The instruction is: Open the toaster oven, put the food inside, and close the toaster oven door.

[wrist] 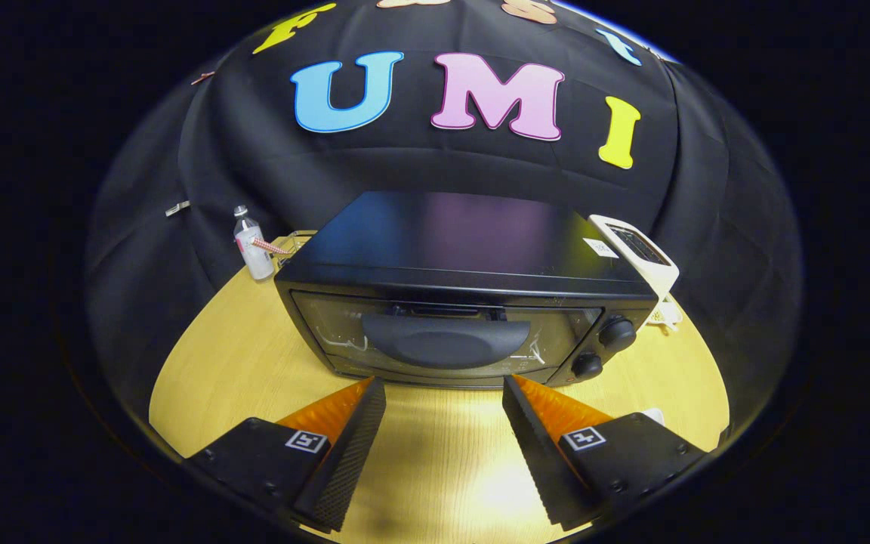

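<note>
Hand-held gripper spread wide, nothing between the fingers, only bare wooden desk under the gap. Fingertips stopped just short of the toaster oven's lower front edge, no contact visible.

Toaster oven black, sitting mid-desk just ahead of the fingers. Long axis crosswise to the fingers; front face toward the camera. Glass door shut, upright. Wide curved handle across the middle of the door, in line with the gap between the fingers. Two round knobs stacked at the right end of the front panel. Flat top glossy, with a small white sticker near its right rear corner.

Behind the oven's left rear corner: small clear bottle with a white label, upright on the desk. Behind the right rear corner: white toaster, tilted in the fisheye view, partly hidden by the oven. Food not made out.
</note>
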